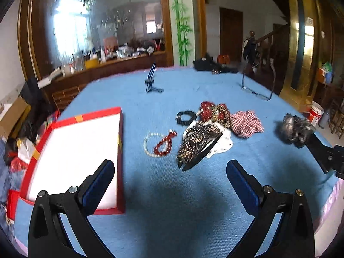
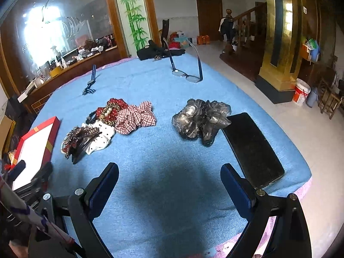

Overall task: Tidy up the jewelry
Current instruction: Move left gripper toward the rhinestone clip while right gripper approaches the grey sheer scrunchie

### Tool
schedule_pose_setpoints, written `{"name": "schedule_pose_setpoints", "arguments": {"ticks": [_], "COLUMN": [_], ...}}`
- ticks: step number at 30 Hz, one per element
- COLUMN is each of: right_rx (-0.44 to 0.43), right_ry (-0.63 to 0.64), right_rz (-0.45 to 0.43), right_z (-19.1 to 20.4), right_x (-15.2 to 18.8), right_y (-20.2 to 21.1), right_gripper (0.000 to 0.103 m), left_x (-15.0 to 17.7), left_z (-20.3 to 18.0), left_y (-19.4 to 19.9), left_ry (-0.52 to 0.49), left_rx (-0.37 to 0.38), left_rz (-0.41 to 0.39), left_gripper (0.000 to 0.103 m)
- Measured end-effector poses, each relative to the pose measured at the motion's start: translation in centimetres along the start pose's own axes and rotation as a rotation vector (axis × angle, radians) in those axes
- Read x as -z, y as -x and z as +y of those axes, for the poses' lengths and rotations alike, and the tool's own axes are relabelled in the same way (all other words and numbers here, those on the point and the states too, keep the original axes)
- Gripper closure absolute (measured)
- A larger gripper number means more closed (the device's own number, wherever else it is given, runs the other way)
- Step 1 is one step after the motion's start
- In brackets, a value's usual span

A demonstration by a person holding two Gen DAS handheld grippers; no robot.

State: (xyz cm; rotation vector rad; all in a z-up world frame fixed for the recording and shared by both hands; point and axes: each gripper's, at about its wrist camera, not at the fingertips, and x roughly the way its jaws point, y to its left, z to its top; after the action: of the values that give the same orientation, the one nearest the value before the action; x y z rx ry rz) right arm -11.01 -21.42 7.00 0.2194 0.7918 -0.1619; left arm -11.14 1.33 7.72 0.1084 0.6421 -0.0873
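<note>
Both claws, left claw and right claw, gape empty; red white-lined box holds nothing, bead bracelets and scrunchies all unsorted.

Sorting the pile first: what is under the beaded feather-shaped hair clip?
Under the beaded hair clip lies a white dotted scrunchie, showing at its right edge. Whatever else is beneath the clip is covered.

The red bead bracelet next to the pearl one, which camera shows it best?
The left wrist view: the red bead bracelet lies unobstructed on the blue cloth. In the right wrist view it sits behind the beaded hair clip, barely visible.
</note>
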Motion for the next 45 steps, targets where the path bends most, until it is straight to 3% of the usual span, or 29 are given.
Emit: {"name": "schedule_pose_setpoints", "arguments": {"ticks": [8,45], "right_rx": [0.013,0.015], "right_ry": [0.002,-0.029], "right_rz": [0.009,0.079], "right_z": [0.6,0.0], "right_x": [0.7,-0.2], "right_y": [0.2,-2.5], "right_gripper": [0.006,0.006], "left_x": [0.4,0.1], "left_z": [0.7,0.4], "left_y": [1.0,-2.3], "left_ry": [-0.003,-0.026], "left_rx": [-0.004,-0.008], "left_rz": [-0.016,0.060], "left_gripper": [0.000,0.000]}}
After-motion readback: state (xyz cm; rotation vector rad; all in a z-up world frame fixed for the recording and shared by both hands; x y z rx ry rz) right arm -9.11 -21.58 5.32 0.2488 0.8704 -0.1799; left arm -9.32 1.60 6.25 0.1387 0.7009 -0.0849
